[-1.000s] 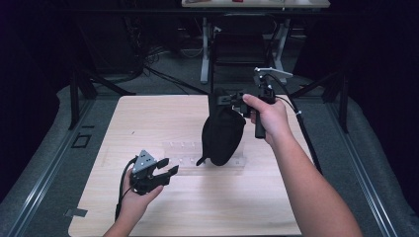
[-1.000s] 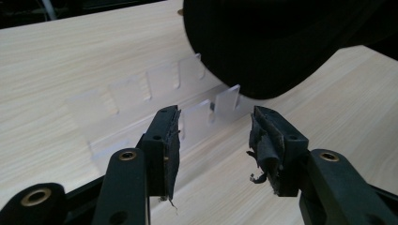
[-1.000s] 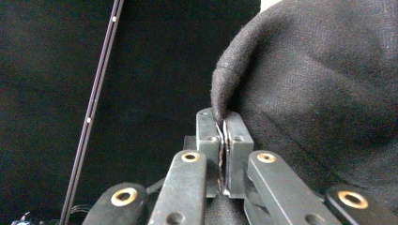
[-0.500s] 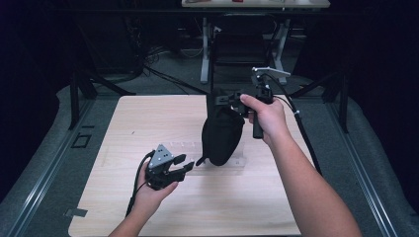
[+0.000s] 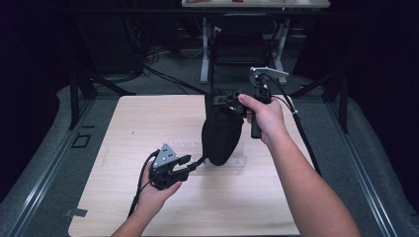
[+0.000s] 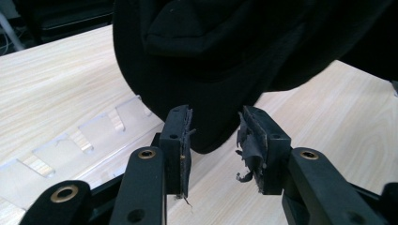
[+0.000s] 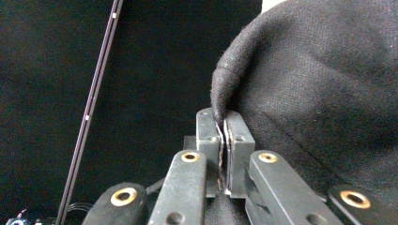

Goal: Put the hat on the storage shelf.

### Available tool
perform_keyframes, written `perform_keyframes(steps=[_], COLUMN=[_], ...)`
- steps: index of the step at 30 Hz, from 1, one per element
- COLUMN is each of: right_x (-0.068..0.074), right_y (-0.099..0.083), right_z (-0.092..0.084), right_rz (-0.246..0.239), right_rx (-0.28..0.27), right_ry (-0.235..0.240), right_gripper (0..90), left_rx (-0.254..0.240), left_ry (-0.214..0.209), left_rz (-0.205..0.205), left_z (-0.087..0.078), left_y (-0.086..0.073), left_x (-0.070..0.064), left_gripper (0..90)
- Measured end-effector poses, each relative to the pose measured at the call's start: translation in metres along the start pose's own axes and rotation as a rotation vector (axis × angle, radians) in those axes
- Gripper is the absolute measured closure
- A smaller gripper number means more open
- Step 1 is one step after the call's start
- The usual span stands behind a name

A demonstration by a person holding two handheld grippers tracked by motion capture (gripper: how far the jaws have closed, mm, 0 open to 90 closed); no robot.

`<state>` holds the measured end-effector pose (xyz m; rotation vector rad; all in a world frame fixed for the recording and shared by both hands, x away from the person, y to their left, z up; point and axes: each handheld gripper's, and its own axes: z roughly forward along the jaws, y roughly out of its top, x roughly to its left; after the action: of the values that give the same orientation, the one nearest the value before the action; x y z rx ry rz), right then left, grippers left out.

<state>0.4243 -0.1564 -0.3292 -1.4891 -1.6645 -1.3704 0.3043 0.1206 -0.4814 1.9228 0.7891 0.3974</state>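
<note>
The right tool [image 5: 236, 100] pinches the top edge of the black cloth bag [image 5: 221, 134], hanging it over the counter's [image 5: 128, 118] middle. The left tool [image 6: 213, 136], jaws half apart and just been closing, should bite squarely on the bag's bottom tip. The pale wood counter stands in a dark room.

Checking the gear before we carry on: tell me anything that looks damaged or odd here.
The left gripper has worn pads: the facing on one is torn and curls away in shreds, and the other is frayed along its edge. The black cloth cap hangs from the right gripper by a pinched edge; nothing else stands out.
</note>
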Motion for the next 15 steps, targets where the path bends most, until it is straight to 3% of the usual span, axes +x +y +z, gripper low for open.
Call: perform_keyframes(steps=[6,11,15], right_x=[0.000,0.001,0.002], right_y=[-0.001,-0.002,-0.002], right_z=[0.002,0.004,0.003], right_rz=[0.002,0.006,0.000], right_rx=[-0.003,-0.005,-0.003], right_ry=[0.005,0.009,0.015], right_gripper=[86.9,86.6,84.1], left_rx=[0.026,0.054,0.057], left_ry=[-0.006,0.008,0.014], left_rz=[0.034,0.054,0.072], left_z=[0.007,0.014,0.014], left_y=[0.000,-0.001,-0.002], left_x=[-0.005,-0.007,-0.007], left_gripper=[63.8,78.2,81.1])
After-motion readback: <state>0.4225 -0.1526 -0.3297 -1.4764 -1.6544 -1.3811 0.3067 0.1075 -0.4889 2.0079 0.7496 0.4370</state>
